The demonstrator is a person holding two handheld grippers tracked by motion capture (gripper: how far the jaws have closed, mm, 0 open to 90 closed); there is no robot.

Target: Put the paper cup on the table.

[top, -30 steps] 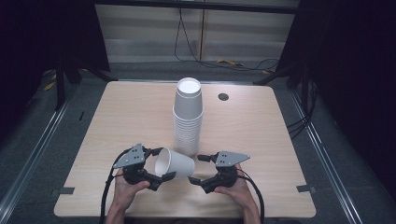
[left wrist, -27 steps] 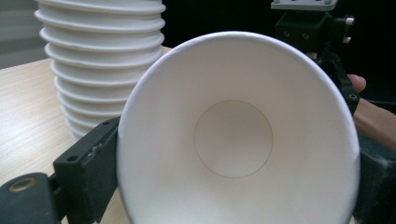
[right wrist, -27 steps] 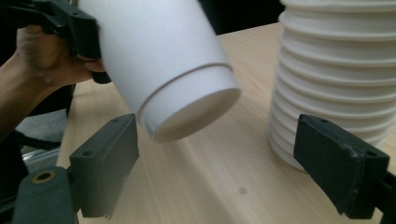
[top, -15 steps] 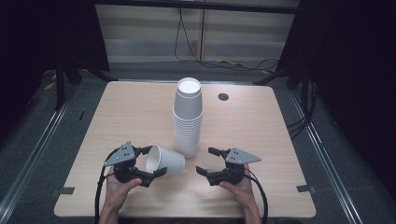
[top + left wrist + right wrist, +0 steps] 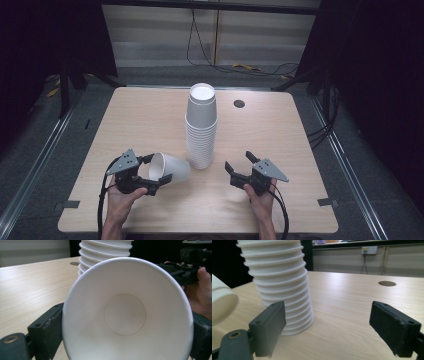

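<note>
A single white paper cup (image 5: pixel 175 168) lies on its side at the front left of the wooden table (image 5: pixel 140 120), its mouth turned toward my left hand. My left gripper (image 5: pixel 159 169) is shut on its rim; in the left gripper view the cup (image 5: pixel 125 312) sits between the two black jaws of that gripper (image 5: pixel 125 333). A tall stack of white cups (image 5: pixel 201 127) stands upside down at the table's middle. To the right of the stack my right gripper (image 5: pixel 238 160) is open with nothing in it. In the right gripper view, that gripper (image 5: pixel 333 327) faces the stack (image 5: pixel 282 285).
A round cable hole (image 5: pixel 239 103) sits in the table behind and right of the stack. The table's front edge runs just below both hands. Cables lie on the dark floor behind the table, and metal rails run along both sides.
The two grippers have drawn apart. The left one moved left with the cup in it, and the right one moved right, away from the cup's base.
</note>
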